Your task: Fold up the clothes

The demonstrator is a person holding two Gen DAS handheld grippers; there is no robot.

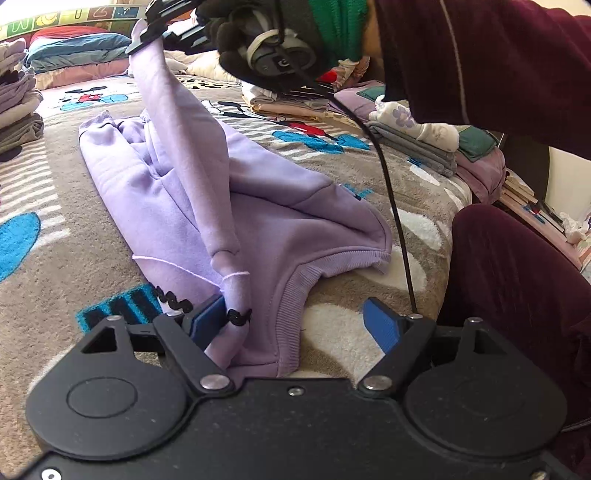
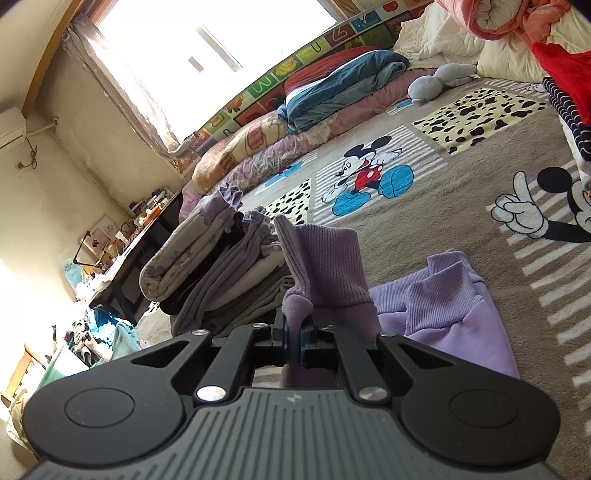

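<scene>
A lilac sweatshirt (image 1: 258, 206) lies spread on a Mickey Mouse blanket (image 1: 44, 280). My left gripper (image 1: 295, 325) is open at its near ribbed hem; folded fabric rests against the left blue pad (image 1: 208, 321), while the right pad (image 1: 382, 328) is bare. My right gripper (image 1: 162, 26), held by a gloved hand (image 1: 236, 40), lifts one sleeve (image 1: 177, 122) high above the body. In the right wrist view that gripper (image 2: 293, 332) is shut on the sleeve's ribbed cuff (image 2: 321, 266), with the rest of the sweatshirt (image 2: 454, 310) below it.
Stacks of folded clothes stand at the blanket's left (image 1: 18, 110) (image 2: 221, 280) and back right (image 1: 417, 144). A black cable (image 1: 391, 206) hangs over the sweatshirt's right side. A maroon-clad knee (image 1: 517, 280) sits at the right. Bedding (image 2: 332, 81) lines the far wall.
</scene>
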